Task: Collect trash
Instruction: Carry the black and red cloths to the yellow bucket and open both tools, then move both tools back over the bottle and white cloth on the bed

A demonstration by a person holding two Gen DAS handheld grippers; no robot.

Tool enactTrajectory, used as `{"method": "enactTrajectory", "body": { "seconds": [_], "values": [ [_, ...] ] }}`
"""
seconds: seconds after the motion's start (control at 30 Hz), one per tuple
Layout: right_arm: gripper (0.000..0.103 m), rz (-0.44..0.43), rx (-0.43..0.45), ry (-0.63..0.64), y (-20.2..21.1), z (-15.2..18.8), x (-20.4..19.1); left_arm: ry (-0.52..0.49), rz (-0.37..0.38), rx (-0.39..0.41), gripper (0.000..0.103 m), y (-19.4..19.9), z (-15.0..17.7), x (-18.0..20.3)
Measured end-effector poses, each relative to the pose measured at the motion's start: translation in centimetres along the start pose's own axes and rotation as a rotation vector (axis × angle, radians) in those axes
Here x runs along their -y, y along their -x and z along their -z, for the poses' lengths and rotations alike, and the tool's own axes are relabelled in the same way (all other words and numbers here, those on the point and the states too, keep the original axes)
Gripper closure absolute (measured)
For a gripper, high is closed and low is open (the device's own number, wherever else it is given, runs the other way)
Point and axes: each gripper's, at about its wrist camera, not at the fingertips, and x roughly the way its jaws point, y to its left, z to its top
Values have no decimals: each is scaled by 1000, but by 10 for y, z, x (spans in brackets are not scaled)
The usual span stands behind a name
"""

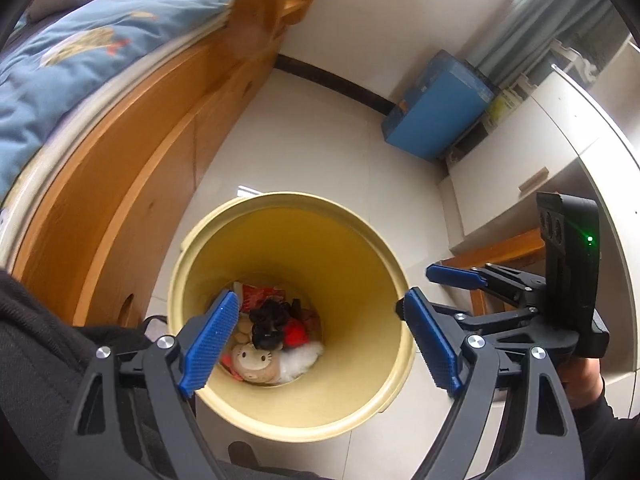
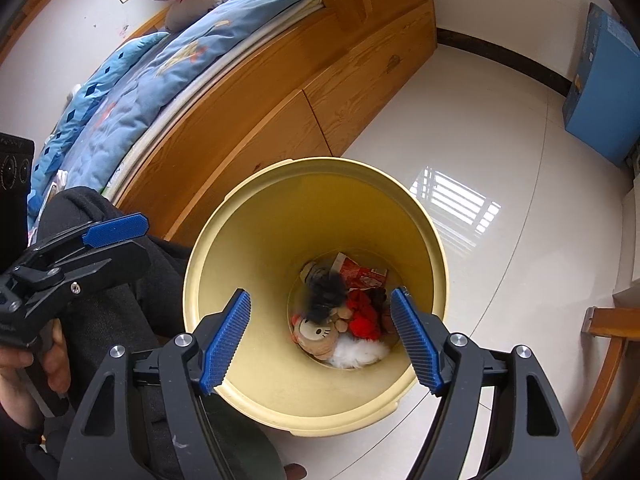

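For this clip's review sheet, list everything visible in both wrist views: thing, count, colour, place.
bin: one, pale yellow, on the floor beside the bed, under both grippers
plush toy: one, tan with a white face, at the bin's bottom
black fluffy item: one, on top of the toy
red cloth: one, beside the toy
white fluff: one, at the bin's bottom edge
red wrapper: one, at the back of the bin's bottom
bed: one, wooden frame, blue quilt
blue box: one, against the wall
white cabinet: one, right of the box
floor: white tiles
left gripper: black, blue pads, open, empty
right gripper: same, open, empty
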Motion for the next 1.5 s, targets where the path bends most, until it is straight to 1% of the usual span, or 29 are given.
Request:
{"method": "enactTrajectory", "body": {
  "seconds": [0.1, 0.37, 0.47, 0.63, 0.73, 0.8, 0.87, 0.93, 1.0, 1.03, 1.07, 1.1, 1.17, 1.23, 1.27, 1.33, 1.4, 1.5],
  "values": [
    [32, -8, -6, 16, -2, -2, -6, 29, 0, 9, 18, 6, 3, -7],
    [32, -17, -6, 61, 0, -5, -25, 61, 3, 54, 17, 20, 4, -15],
    [32, -27, 6, 75, 5, -9, -31, 62, -14, 101, 17, 35, 2, -17],
    [32, -87, 33, 128, 10, -25, -61, 73, -84, 214, 17, 84, 2, -31],
    [32, -128, 61, 207, 14, -41, -94, 97, -137, 284, 16, 121, 6, -45],
    [32, -159, 82, 267, 16, -51, -119, 119, -190, 340, 15, 149, 11, -58],
    [32, -204, 107, 330, 18, -62, -148, 151, -244, 391, 14, 176, 19, -71],
    [32, -262, 127, 385, 18, -70, -178, 188, -297, 425, 12, 199, 29, -85],
    [28, -310, 151, 429, 18, -76, -206, 242, -363, 460, 12, 226, 40, -103],
    [27, -340, 165, 459, 19, -79, -224, 256, -382, 472, 12, 234, 44, -109],
    [23, -362, 177, 485, 19, -81, -239, 282, -415, 491, 11, 246, 51, -117],
    [20, -381, 187, 511, 19, -83, -253, 301, -448, 503, 10, 258, 57, -125],
    [18, -429, 203, 560, 20, -84, -283, 326, -500, 525, 8, 277, 66, -136],
    [14, -485, 211, 597, 20, -85, -311, 352, -554, 547, 4, 294, 76, -145],
    [12, -506, 217, 614, 20, -84, -321, 366, -577, 557, 4, 302, 80, -149],
    [9, -531, 237, 650, 20, -82, -347, 385, -622, 570, 4, 316, 88, -159],
    [9, -550, 241, 682, 18, -82, -366, 402, -664, 576, 4, 326, 95, -166],
    [9, -561, 257, 721, 11, -78, -394, 432, -695, 585, 4, 338, 107, -180]
  ]
}}
